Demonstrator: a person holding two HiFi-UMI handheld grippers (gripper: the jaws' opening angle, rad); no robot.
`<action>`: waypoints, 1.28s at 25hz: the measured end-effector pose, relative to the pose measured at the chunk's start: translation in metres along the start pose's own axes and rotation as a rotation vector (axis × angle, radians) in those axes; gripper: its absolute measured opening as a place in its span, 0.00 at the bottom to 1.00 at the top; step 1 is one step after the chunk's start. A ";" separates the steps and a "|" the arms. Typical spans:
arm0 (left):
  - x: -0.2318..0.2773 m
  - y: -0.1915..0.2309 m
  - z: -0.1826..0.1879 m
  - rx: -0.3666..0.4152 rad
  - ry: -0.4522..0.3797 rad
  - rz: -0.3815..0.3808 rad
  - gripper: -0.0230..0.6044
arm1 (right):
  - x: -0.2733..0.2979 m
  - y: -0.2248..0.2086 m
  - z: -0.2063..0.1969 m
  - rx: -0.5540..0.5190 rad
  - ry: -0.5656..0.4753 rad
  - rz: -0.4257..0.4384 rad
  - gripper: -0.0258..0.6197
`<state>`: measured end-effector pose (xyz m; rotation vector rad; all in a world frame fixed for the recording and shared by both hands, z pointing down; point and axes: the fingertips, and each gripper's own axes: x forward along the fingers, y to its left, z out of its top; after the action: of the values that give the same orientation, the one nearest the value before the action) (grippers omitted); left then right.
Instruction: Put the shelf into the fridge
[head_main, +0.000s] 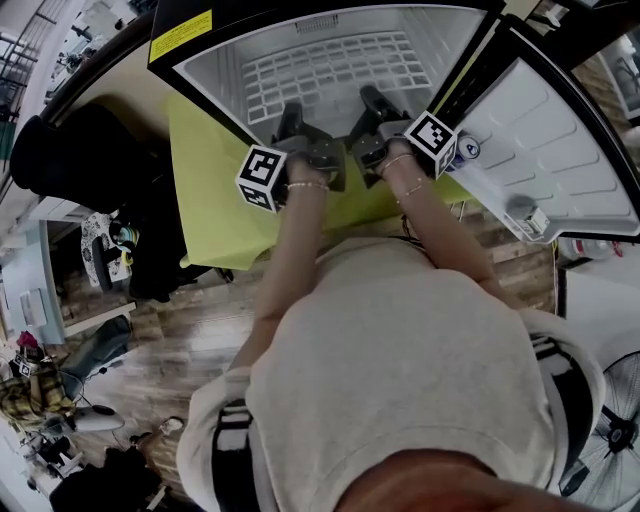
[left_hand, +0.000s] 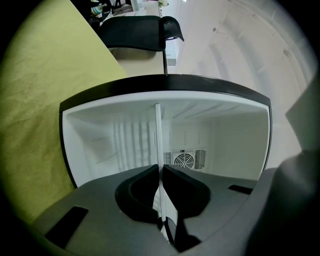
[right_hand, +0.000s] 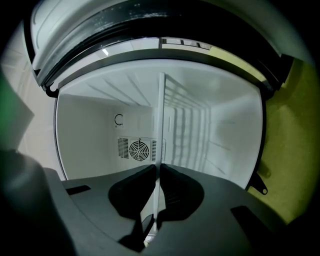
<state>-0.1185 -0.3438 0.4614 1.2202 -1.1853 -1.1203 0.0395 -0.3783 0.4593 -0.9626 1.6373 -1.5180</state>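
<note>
The white wire shelf (head_main: 330, 68) lies flat inside the open fridge (head_main: 222, 82), its front edge toward me. My left gripper (head_main: 291, 122) is shut on the left part of that front edge, and my right gripper (head_main: 371, 108) is shut on the right part. In the left gripper view the shelf (left_hand: 158, 142) appears edge-on as a thin white bar pinched by the left gripper (left_hand: 160, 172). The right gripper view shows the same: the shelf (right_hand: 161, 125) runs into the cavity from the right gripper (right_hand: 158, 172). Both grippers point level into the fridge.
The fridge door (head_main: 560, 150) stands open at the right, with a small container (head_main: 524, 216) in its rack. A fan vent (right_hand: 138, 149) sits on the back wall. A yellow-green cloth (head_main: 205, 180) lies left of the fridge. A black chair (head_main: 60, 150) is further left.
</note>
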 end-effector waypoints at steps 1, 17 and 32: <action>0.002 0.000 0.000 0.003 0.002 -0.002 0.10 | 0.001 0.000 0.001 -0.001 -0.002 0.002 0.10; 0.021 0.000 0.006 0.038 0.002 -0.017 0.10 | 0.020 -0.001 0.006 -0.006 -0.026 0.007 0.10; 0.015 -0.001 0.004 0.035 0.009 -0.037 0.14 | 0.015 0.005 0.005 -0.048 -0.021 0.057 0.13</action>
<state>-0.1211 -0.3588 0.4611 1.2774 -1.1844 -1.1244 0.0361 -0.3931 0.4539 -0.9463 1.6791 -1.4323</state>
